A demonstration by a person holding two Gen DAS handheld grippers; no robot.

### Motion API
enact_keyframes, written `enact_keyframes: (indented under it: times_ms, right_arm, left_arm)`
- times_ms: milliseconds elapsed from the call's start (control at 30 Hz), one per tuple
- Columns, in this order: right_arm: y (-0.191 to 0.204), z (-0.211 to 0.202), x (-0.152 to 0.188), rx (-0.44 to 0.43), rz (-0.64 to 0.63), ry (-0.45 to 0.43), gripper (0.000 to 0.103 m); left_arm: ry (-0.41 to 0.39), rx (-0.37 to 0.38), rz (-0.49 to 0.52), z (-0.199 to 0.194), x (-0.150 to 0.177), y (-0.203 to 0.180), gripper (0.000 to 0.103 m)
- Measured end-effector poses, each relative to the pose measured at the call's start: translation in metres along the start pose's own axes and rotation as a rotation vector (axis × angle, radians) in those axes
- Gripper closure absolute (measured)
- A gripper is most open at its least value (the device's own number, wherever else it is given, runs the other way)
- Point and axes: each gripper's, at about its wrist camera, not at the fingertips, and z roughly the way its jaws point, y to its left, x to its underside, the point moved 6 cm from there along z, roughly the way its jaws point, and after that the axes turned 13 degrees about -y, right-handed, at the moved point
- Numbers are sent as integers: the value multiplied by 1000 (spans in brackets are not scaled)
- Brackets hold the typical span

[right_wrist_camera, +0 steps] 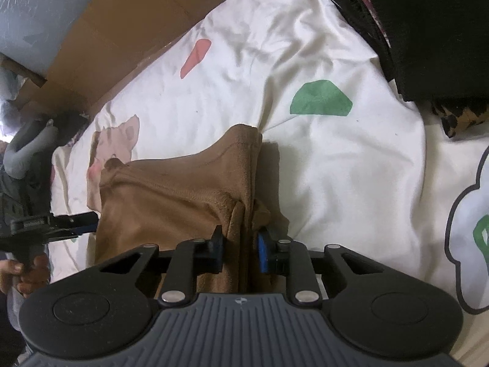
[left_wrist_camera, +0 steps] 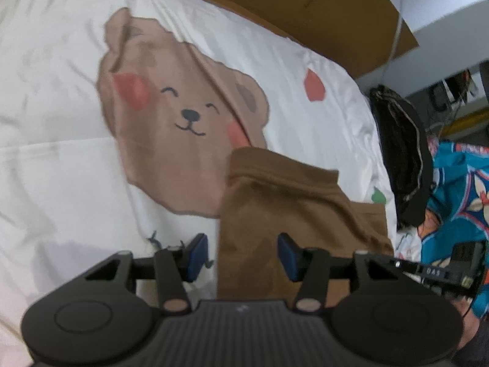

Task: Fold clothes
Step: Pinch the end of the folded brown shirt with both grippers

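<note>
From the left wrist, a white bedspread (left_wrist_camera: 61,153) printed with a smiling bear (left_wrist_camera: 183,113) covers the bed. A brown garment (left_wrist_camera: 293,208) lies on it at the near right, its hemmed end overlapping the bear's lower edge. Past the bed's right side sit a dark bundle (left_wrist_camera: 400,159) and a bright teal patterned cloth (left_wrist_camera: 458,183); brown cardboard (left_wrist_camera: 305,3) runs along the far edge. The left gripper (left_wrist_camera: 243,257) tilts downward, released, with the garment's left edge between the parted blue pads, neither pressing it.

From the right wrist, the same brown garment (right_wrist_camera: 171,198) spreads leftward over the bedspread (right_wrist_camera: 336,159). A black heap (right_wrist_camera: 428,30) crowds the upper right. The right gripper (right_wrist_camera: 240,250), angled down, is clenched on a bunched fold of the garment's right edge. At far left a hand (right_wrist_camera: 24,275) holds the other gripper (right_wrist_camera: 82,223) beside the cloth.
</note>
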Motion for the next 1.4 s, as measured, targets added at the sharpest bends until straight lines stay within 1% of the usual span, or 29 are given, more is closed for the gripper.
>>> enact_keyframes:
  times_ms: [133, 267, 400, 433, 467, 533, 633, 733, 767, 800, 833, 867, 933, 967, 1033, 1133, 1267, 1367, 1400]
  right_arm:
    - [-2, 1, 2, 3, 19, -4, 82]
    - [3, -2, -1, -5, 11, -13, 82]
    - [6, -8, -2, -23, 2, -35, 86]
    - [7, -10, -2, -25, -1, -42, 86]
    - [7, -12, -2, -27, -3, -49, 86]
    - [10, -15, -3, -27, -19, -58, 86]
    - [9, -13, -2, -17, -31, -56, 85]
    - [1, -7, -1, 2, -4, -43, 79]
    - [-1, -4, -1, 11, 4, -36, 72]
    - [-4, -2, -1, 22, 9, -29, 69]
    - [-5, -1, 0, 27, 9, -25, 66]
    - [-6, 0, 0, 30, 6, -22, 60]
    - [-7, 2, 1, 34, 4, -8, 56]
    - [-7, 4, 2, 35, 6, 2, 54]
    - [-8, 6, 4, 35, 10, 17, 53]
    - [-12, 10, 5, 20, 30, 15, 53]
    - [-15, 14, 3, -12, 73, 3, 53]
    - [-15, 16, 2, -25, 88, 0, 53]
    - [-14, 16, 2, -26, 84, 0, 59]
  left_arm:
    - [3, 19, 17, 4, 5, -3, 50]
    - [-3, 37, -17, 4, 9, 0, 51]
    - [-8, 42, -45, 4, 10, 4, 57]
    - [-10, 41, -48, 4, 10, 5, 61]
    - [-11, 40, -47, 5, 9, 5, 73]
    - [-12, 40, -36, 6, 9, 5, 86]
    - [-18, 46, -31, 4, 8, 3, 90]
    - [-28, 48, -10, 1, 5, 1, 90]
    - [-27, 40, -8, 1, 4, 3, 88]
    - [-25, 32, -6, 1, 2, 4, 85]
    - [-23, 27, -7, 2, 1, 6, 80]
    - [-19, 25, -11, 3, 1, 8, 73]
    - [-12, 25, -19, 5, 0, 12, 67]
    - [-9, 33, -25, 6, 1, 13, 65]
    - [0, 55, -44, 10, 2, 14, 63]
    - [-3, 87, -59, 15, 1, 14, 63]
    - [-1, 153, -137, 23, -1, 19, 63]
    - [6, 164, -123, 26, -2, 15, 63]
    - [6, 162, -110, 26, -2, 12, 65]
